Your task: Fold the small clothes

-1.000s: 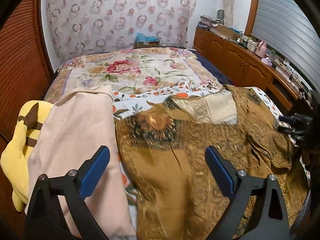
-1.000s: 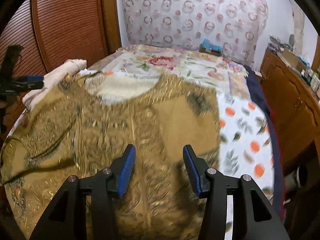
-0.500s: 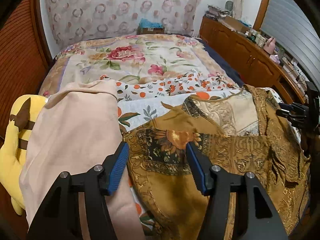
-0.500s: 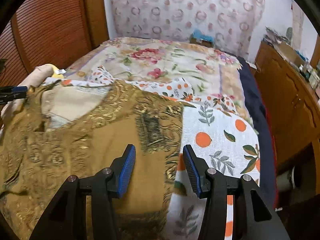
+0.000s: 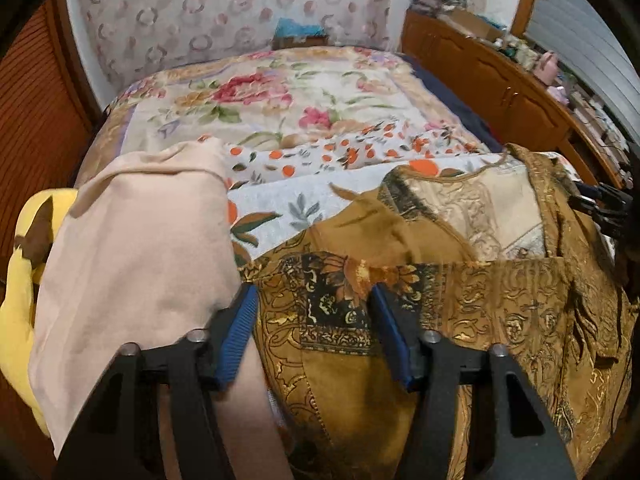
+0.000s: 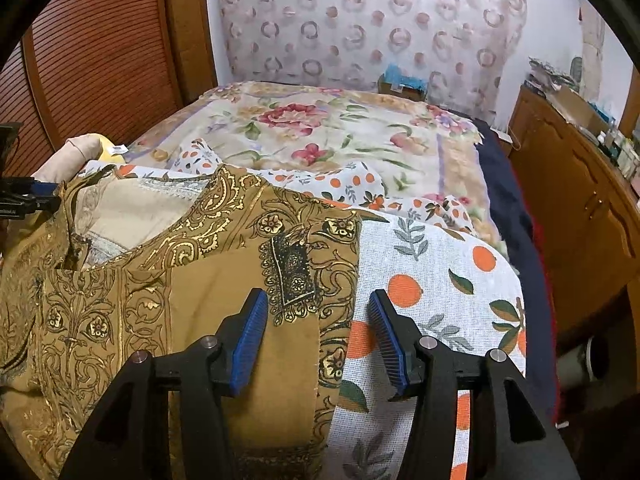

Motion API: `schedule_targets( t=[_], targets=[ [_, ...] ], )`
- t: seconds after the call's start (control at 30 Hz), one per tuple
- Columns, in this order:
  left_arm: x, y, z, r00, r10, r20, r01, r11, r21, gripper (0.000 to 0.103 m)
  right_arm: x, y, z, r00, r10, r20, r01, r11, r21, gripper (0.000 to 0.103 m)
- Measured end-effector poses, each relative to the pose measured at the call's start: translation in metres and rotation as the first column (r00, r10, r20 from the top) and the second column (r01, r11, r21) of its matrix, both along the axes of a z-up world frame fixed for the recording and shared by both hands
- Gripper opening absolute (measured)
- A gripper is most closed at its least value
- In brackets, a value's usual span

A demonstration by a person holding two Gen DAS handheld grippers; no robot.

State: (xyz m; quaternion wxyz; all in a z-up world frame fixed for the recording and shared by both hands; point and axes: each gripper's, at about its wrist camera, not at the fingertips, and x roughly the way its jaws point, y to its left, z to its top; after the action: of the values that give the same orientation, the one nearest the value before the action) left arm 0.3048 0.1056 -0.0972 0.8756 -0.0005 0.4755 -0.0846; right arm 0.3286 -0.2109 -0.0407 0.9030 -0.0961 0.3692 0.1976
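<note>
Because the gold-patterned tunic [image 5: 460, 300] lies spread face-up across the near end of the bed [image 5: 280, 92], on top of an orange-print sheet [image 6: 440, 264], both tongs can straddle its shoulder edges for what looks like a first fold. The left tongs [image 5: 314, 320] hover with jaws spread over the tunic's left shoulder, just beside a folded beige garment [image 5: 136, 248] and a yellow plush toy [image 5: 20, 300] — apparently a pile set aside to keep the working area free. The right tongs [image 6: 318, 330] are likewise spread, bracketing the tunic's right edge where it meets the sheet; neither pair pinches any cloth that I can see. Compared with a second earlier, the left jaws have narrowed from a much wider gape, and both tongs have shifted outward — from over the tunic's body to its two sides — while the blur of motion has settled.
</note>
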Motion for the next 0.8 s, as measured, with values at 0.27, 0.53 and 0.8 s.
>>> schedule_targets(
  t=[0.27,0.53,0.8],
  targets=[
    [-0.016,0.015,0.043,0.989,0.028,0.148,-0.020,0.998,-0.052,0.003,0.001,-0.001,0.001,1.000,0.006,-0.004,-0.006,1.000,0.003,0.057],
    [-0.017,0.034,0.056,0.983,0.059,0.172,-0.053,0.998,-0.043,0.003,0.003,-0.001,0.001,1.000,0.010,-0.004,-0.010,1.000,0.007,0.058],
    [-0.008,0.031,0.034,0.993,0.062,0.103,-0.062,0.998,-0.004,0.003,0.016,0.002,0.002,0.999,0.018,-0.030,-0.017,1.000,0.018,0.059]
  ],
)
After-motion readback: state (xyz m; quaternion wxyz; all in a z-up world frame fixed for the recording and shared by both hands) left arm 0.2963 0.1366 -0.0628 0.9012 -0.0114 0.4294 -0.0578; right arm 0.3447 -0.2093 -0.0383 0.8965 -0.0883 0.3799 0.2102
